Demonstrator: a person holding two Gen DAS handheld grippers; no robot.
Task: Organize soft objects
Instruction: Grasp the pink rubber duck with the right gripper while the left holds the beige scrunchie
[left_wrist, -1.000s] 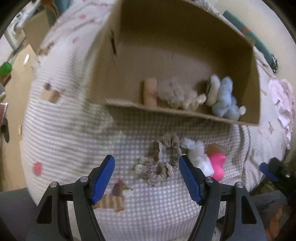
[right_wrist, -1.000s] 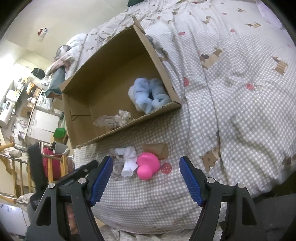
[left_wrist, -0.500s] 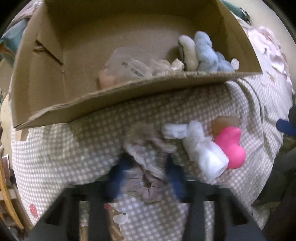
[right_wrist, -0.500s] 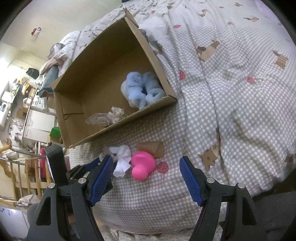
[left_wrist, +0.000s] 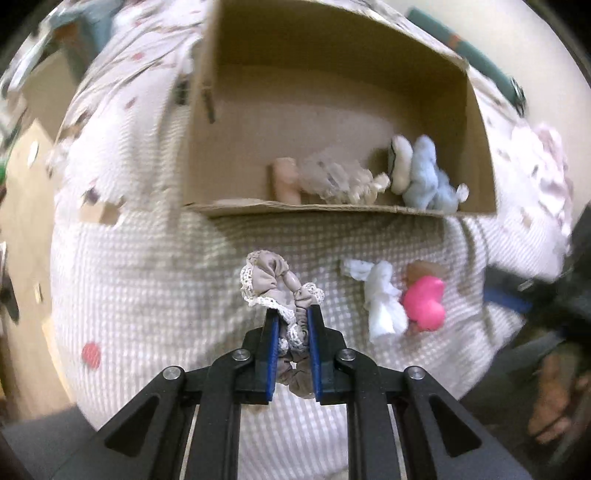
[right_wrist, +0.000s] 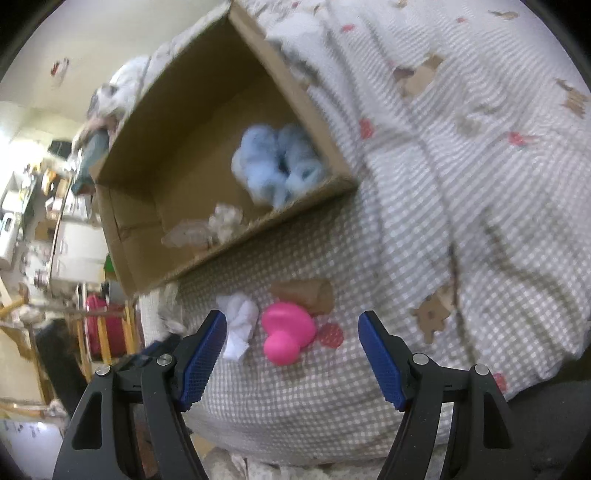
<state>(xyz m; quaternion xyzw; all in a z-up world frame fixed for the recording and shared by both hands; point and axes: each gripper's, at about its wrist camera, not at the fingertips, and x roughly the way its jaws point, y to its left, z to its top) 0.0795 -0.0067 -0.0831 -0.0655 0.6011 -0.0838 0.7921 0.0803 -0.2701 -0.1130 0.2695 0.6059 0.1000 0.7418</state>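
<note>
My left gripper (left_wrist: 291, 314) is shut on a beige lace-trimmed scrunchie (left_wrist: 271, 282) and holds it above the checked bedspread, in front of the cardboard box (left_wrist: 332, 210). A white cloth piece (left_wrist: 380, 295), a pink soft toy (left_wrist: 424, 299) and a brown piece (left_wrist: 424, 267) lie to its right. My right gripper (right_wrist: 291, 332) is open and empty, hovering over the pink toy (right_wrist: 288, 328), with the white cloth (right_wrist: 240, 321) by its left finger and the brown piece (right_wrist: 306, 293) behind.
The box (right_wrist: 221, 254) holds a blue plush (right_wrist: 277, 166), a clear crumpled bag (left_wrist: 325, 175), a cream item (left_wrist: 400, 166) and a peach roll (left_wrist: 284, 177). The bed edge drops off at the left, with furniture (right_wrist: 55, 229) beyond.
My left gripper went from open around the scrunchie to shut on it and has lifted it. My right gripper moved slightly closer to the pink toy, still open.
</note>
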